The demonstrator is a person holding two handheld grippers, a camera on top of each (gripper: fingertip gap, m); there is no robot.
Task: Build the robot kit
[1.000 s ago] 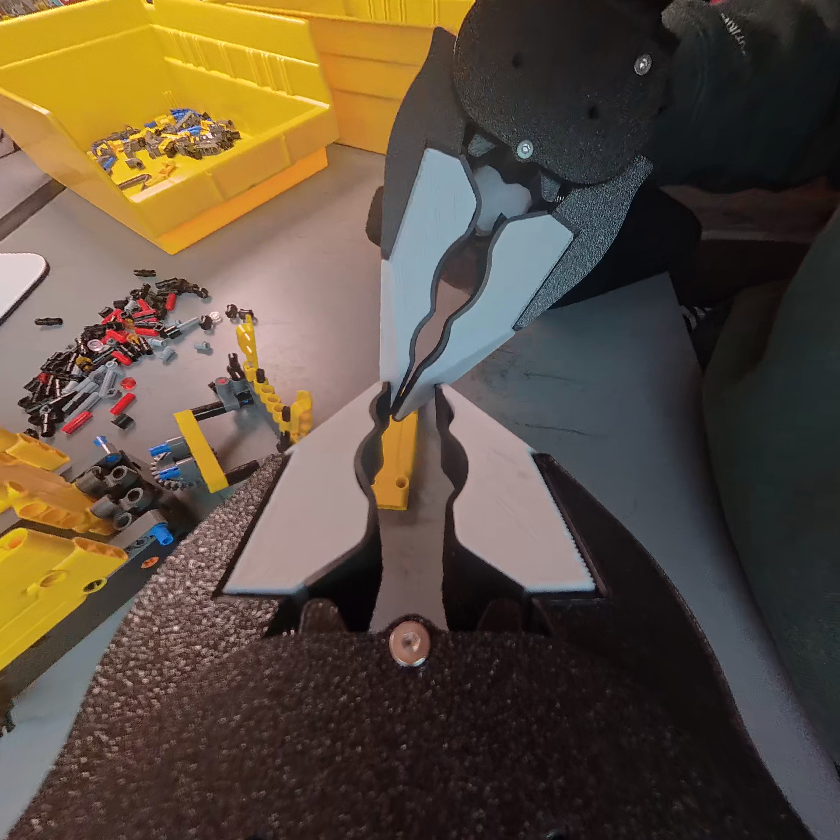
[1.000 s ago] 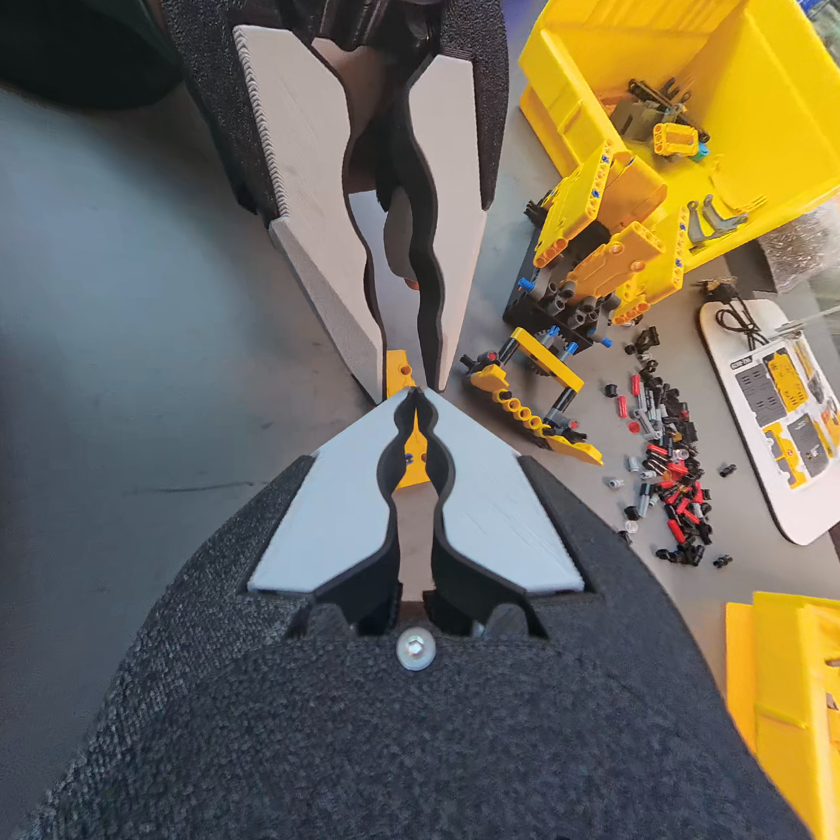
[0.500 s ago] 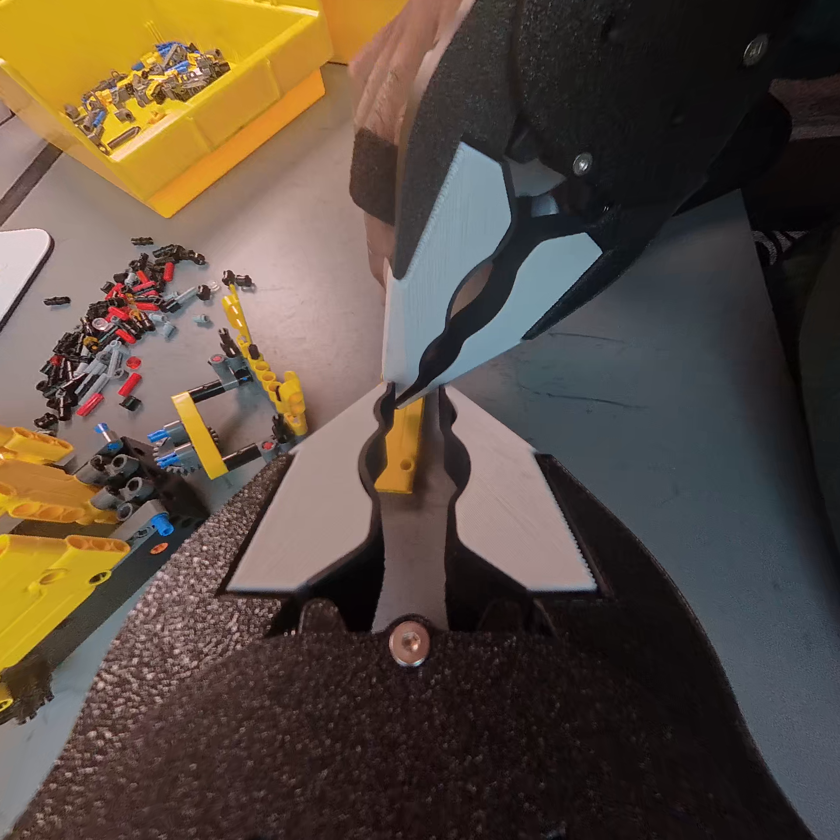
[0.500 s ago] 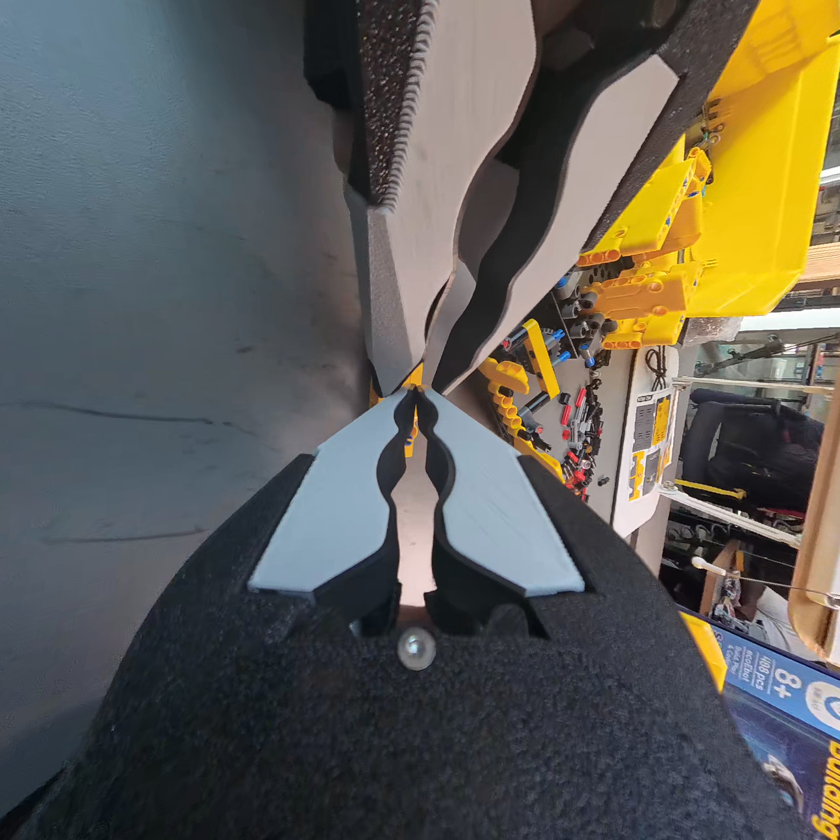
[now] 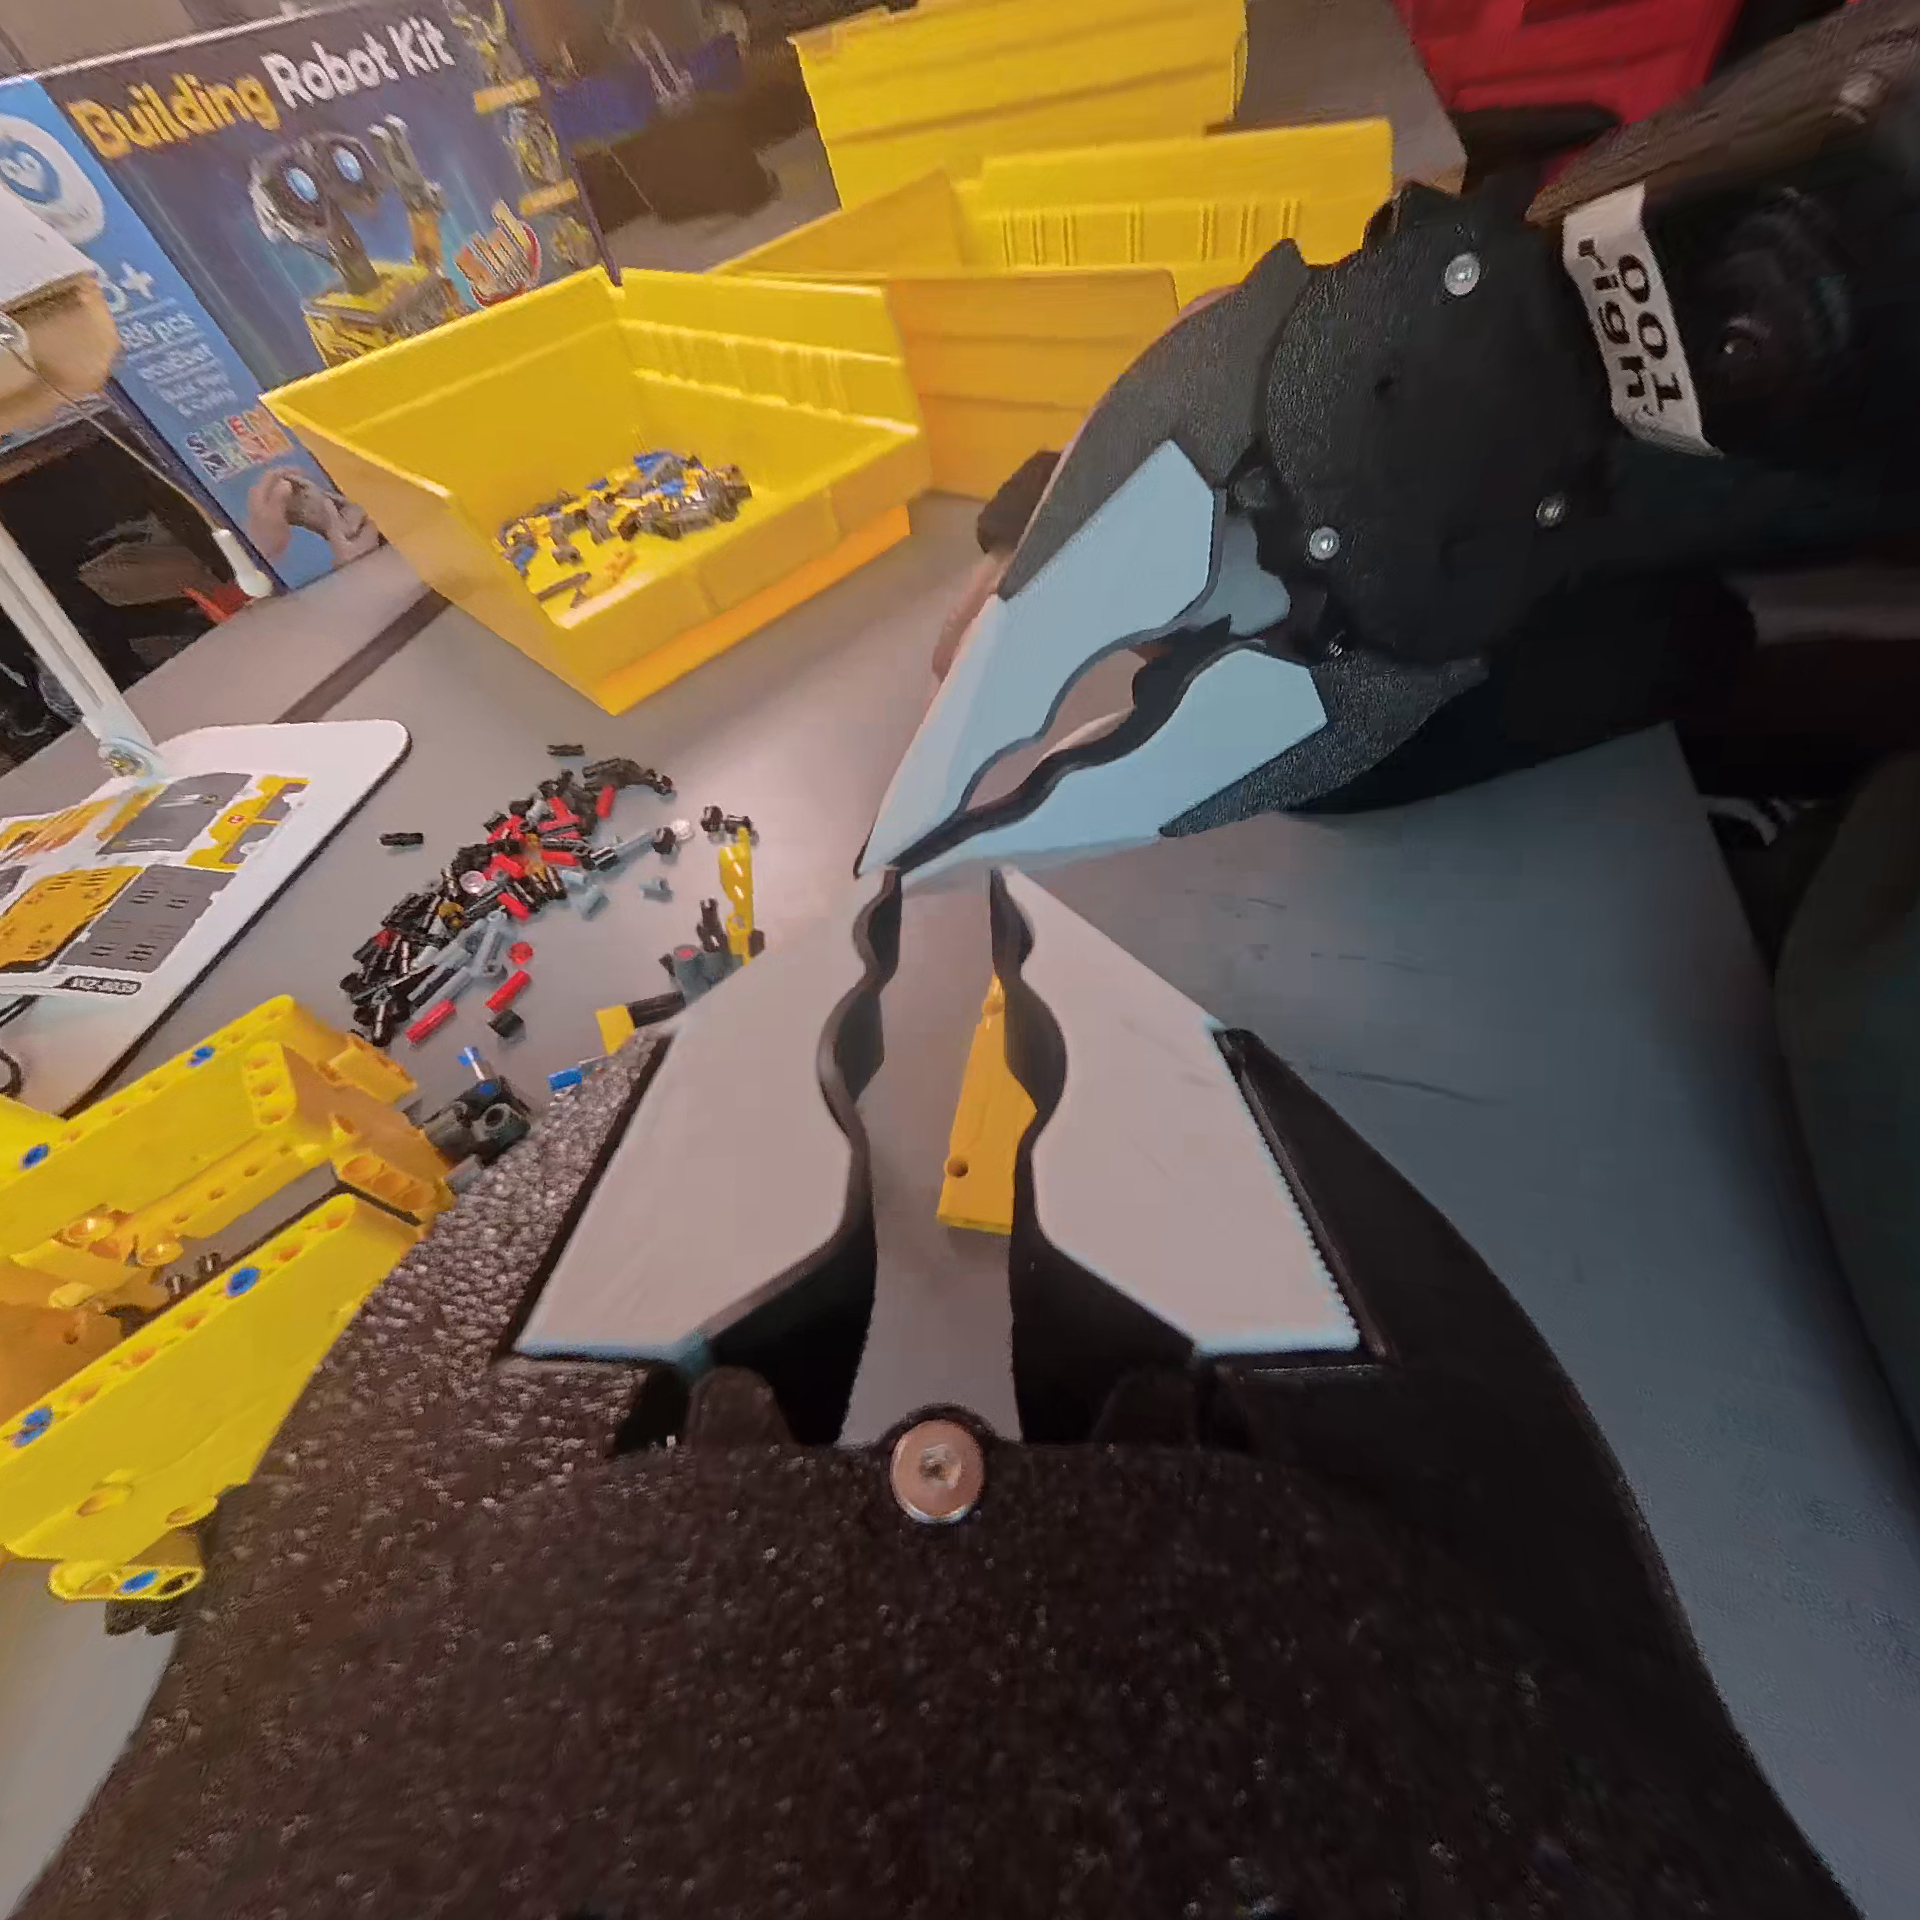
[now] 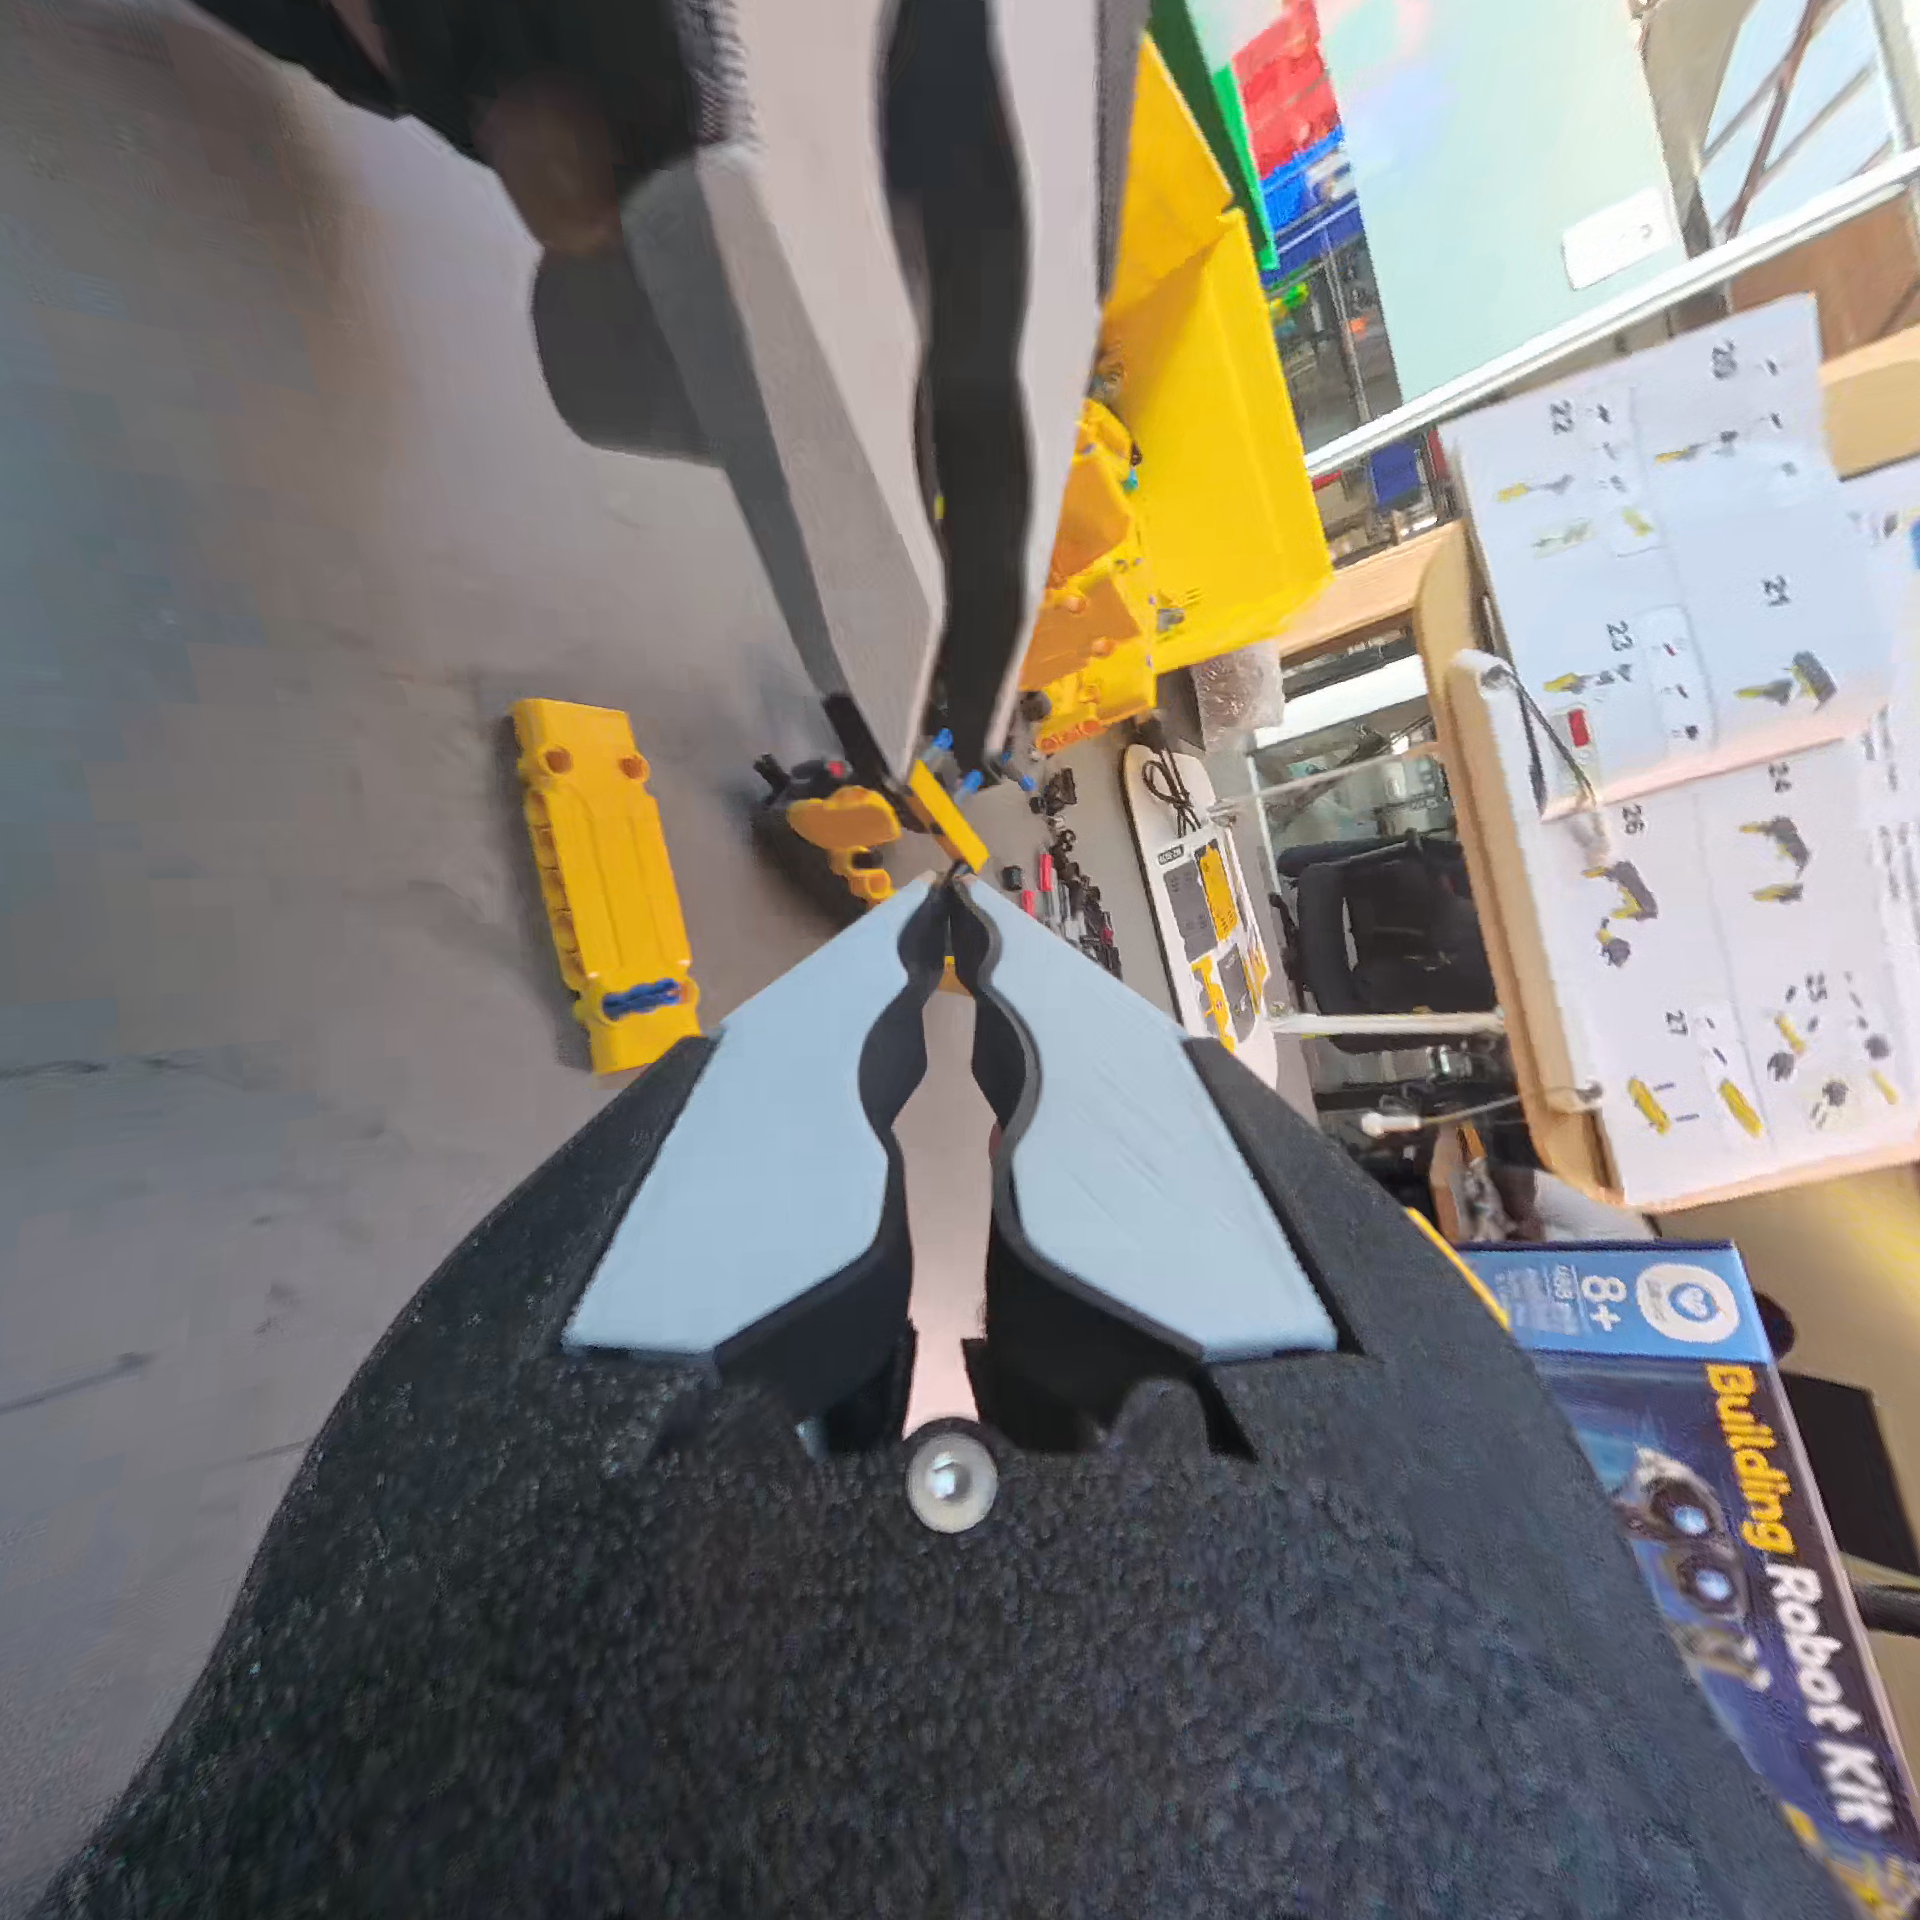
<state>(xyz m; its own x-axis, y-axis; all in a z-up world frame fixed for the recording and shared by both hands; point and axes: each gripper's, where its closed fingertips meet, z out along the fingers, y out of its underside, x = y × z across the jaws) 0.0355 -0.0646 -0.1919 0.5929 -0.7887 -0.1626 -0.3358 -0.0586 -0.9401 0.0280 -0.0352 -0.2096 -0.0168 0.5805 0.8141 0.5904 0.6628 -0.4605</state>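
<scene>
A flat yellow panel (image 6: 603,883) with blue pins at one end lies on the grey table. In the left wrist view the yellow panel (image 5: 982,1122) shows below my left gripper (image 5: 940,883), partly hidden by the right finger. The left gripper is open, above the panel and not gripping it; it also shows at the top of the right wrist view (image 6: 951,738). My right gripper (image 6: 948,891) is shut with nothing seen between its tips. Its tips (image 5: 878,868) hover just beyond the left gripper's tips, off the panel.
A pile of small black, red and grey parts (image 5: 499,894) lies left of the grippers. A small yellow-beam assembly (image 6: 842,831) and a big yellow build (image 5: 187,1195) sit nearby. Behind are yellow bins (image 5: 623,499), an instruction sheet (image 5: 125,862) and a blue kit box (image 5: 291,208).
The yellow panel, earlier between the left fingers with the shut right tips on its far end, now lies free on the table. Both grippers have lifted and tilted; the right one swung aside.
</scene>
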